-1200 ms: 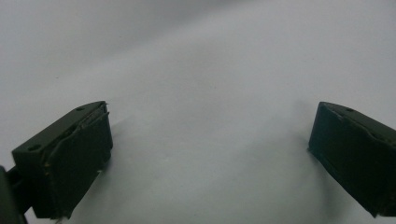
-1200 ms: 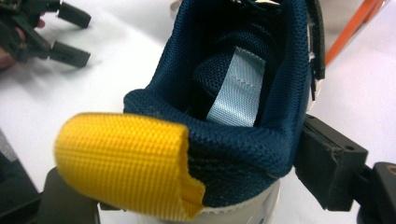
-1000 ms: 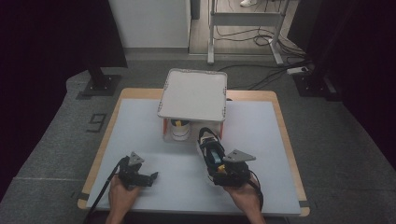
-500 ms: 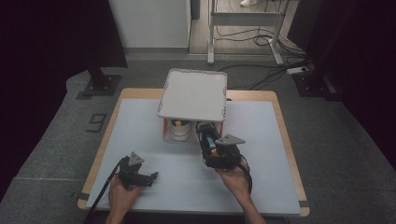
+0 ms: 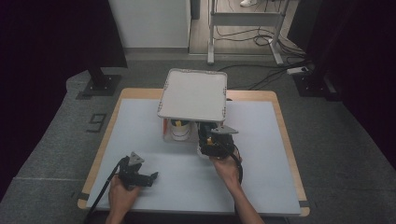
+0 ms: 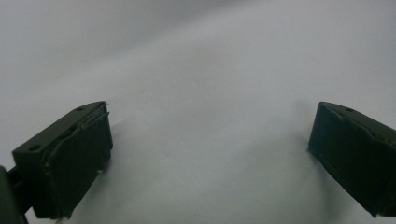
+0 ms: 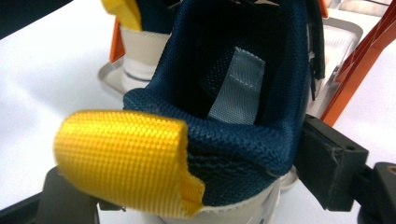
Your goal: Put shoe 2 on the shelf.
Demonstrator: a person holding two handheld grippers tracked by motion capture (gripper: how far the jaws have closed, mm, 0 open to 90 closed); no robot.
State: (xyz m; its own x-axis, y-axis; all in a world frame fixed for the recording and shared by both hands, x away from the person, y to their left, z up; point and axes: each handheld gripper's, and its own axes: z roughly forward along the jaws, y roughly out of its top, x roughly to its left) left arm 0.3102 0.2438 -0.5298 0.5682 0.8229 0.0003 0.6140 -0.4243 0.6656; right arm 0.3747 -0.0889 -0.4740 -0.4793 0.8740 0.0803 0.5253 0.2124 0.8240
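My right gripper (image 5: 208, 140) (image 7: 196, 186) is shut on the heel of a navy mesh shoe (image 7: 233, 79) with a yellow pull tab (image 7: 121, 158) and a pale sole. Its toe points into the lower level of a small rack with orange legs (image 7: 359, 70) and a white tray top (image 5: 194, 93). In the high view the shoe (image 5: 205, 129) sits at the rack's front edge, partly hidden under the top. A second shoe (image 5: 180, 128) (image 7: 135, 51) of the same kind stands just left of it in the rack. At the front left, my left gripper (image 5: 152, 176) (image 6: 210, 154) lies open over bare table.
The white table (image 5: 261, 177) has a wooden rim and plenty of free surface in front of and right of the rack. The rack's lower tray (image 7: 341, 32) is pale and shallow. Beyond the table are stands and cables (image 5: 261, 46) on the floor.
My right gripper has carried the navy shoe away from the person, up to the rack's front, so its toe now goes under the top. The left hand has stayed put.
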